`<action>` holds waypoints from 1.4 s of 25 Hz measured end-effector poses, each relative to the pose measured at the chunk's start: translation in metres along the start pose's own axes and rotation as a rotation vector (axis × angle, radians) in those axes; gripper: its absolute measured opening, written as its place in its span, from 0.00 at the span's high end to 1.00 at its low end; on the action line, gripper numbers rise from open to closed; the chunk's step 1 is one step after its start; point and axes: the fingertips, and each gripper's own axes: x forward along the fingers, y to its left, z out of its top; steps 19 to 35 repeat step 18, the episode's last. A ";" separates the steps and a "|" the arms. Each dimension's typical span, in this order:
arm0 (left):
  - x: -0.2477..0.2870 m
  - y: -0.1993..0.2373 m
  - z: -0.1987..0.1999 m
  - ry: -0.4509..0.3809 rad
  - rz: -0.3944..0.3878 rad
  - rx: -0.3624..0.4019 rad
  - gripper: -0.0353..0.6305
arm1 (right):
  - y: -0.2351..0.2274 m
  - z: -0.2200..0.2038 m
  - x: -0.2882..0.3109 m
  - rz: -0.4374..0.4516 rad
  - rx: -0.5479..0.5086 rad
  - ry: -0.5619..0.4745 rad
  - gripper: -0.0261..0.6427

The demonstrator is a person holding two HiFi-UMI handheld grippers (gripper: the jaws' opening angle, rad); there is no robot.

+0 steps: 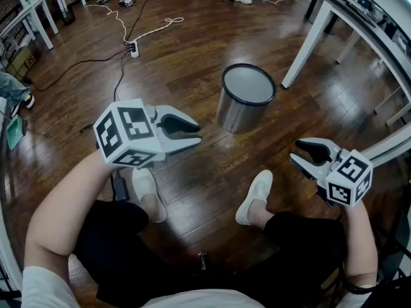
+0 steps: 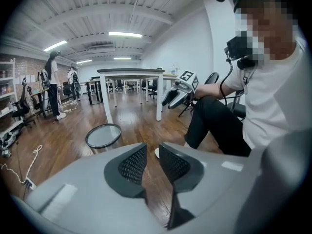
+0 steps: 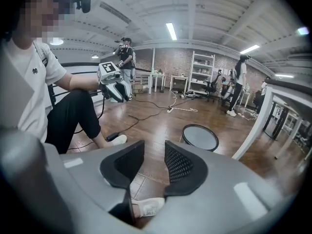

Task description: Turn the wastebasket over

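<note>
**Basket upright on the floor, both grippers clear of it**

The wastebasket (image 1: pixel 243 111) stands on the wooden floor (image 1: pixel 192 56) at about 1 o'clock from the person's feet, apart from both grippers. Its upper face is a flat grey disc inside a black ring. That could be the base of a bin already inverted, or the open mouth of one still waiting; these views do not settle which.

The left gripper (image 1: pixel 198 135) hangs at 8 o'clock of the basket. Its jaws are nearly together, leaving a thin slit with nothing in it. The right gripper (image 1: pixel 295 151) is at 5 o'clock, jaws spread wide and also empty.

Any hold on the basket would be best taken on the black ring from opposite sides, at 9 and 3 o'clock. The shiny metal wall looks slippery, and a one-sided pinch would probably let it swing. The white table leg (image 1: pixel 308 40) at 2 o'clock stands near, so tipping toward the person looks safer.
</note>
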 end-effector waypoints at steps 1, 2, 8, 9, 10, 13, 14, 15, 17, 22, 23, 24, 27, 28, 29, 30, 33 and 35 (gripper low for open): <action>0.000 0.002 0.001 -0.003 0.004 0.000 0.83 | 0.000 0.001 0.000 0.000 -0.002 -0.003 0.76; 0.000 0.004 0.002 -0.003 0.007 0.000 0.83 | -0.001 0.001 -0.001 -0.002 -0.004 -0.004 0.76; -0.002 0.002 0.001 -0.001 0.002 -0.001 0.83 | 0.003 0.002 -0.003 -0.012 0.000 -0.003 0.76; -0.002 0.001 0.001 0.002 0.001 0.002 0.83 | 0.004 0.002 -0.003 -0.012 -0.001 -0.004 0.76; -0.001 0.000 0.001 0.005 -0.001 0.005 0.83 | 0.005 0.002 -0.004 -0.013 -0.003 -0.003 0.76; 0.000 -0.004 0.000 0.013 -0.006 0.007 0.83 | 0.007 0.000 -0.005 -0.010 -0.003 0.000 0.76; 0.000 -0.004 -0.001 0.014 -0.006 0.006 0.83 | 0.007 0.000 -0.006 -0.009 -0.003 -0.001 0.76; 0.000 -0.004 -0.001 0.015 -0.006 0.005 0.83 | 0.007 0.001 -0.006 -0.008 -0.004 -0.001 0.76; 0.001 -0.002 -0.001 0.017 -0.004 0.006 0.83 | 0.006 0.002 -0.005 -0.010 -0.008 -0.002 0.77; 0.001 -0.001 -0.001 0.018 -0.003 0.007 0.83 | 0.005 0.003 -0.005 -0.012 -0.010 -0.001 0.77; 0.001 -0.001 -0.001 0.018 -0.003 0.007 0.83 | 0.005 0.003 -0.005 -0.012 -0.010 -0.001 0.77; 0.001 -0.001 -0.001 0.018 -0.003 0.007 0.83 | 0.005 0.003 -0.005 -0.012 -0.010 -0.001 0.77; 0.001 -0.001 -0.001 0.018 -0.003 0.007 0.83 | 0.005 0.003 -0.005 -0.012 -0.010 -0.001 0.77; 0.001 -0.001 -0.001 0.018 -0.003 0.007 0.83 | 0.005 0.003 -0.005 -0.012 -0.010 -0.001 0.77; 0.001 -0.001 -0.001 0.018 -0.003 0.007 0.83 | 0.005 0.003 -0.005 -0.012 -0.010 -0.001 0.77; 0.001 -0.001 -0.001 0.018 -0.003 0.007 0.83 | 0.005 0.003 -0.005 -0.012 -0.010 -0.001 0.77; 0.001 -0.001 -0.001 0.018 -0.003 0.007 0.83 | 0.005 0.003 -0.005 -0.012 -0.010 -0.001 0.77; 0.001 -0.001 -0.001 0.018 -0.003 0.007 0.83 | 0.005 0.003 -0.005 -0.012 -0.010 -0.001 0.77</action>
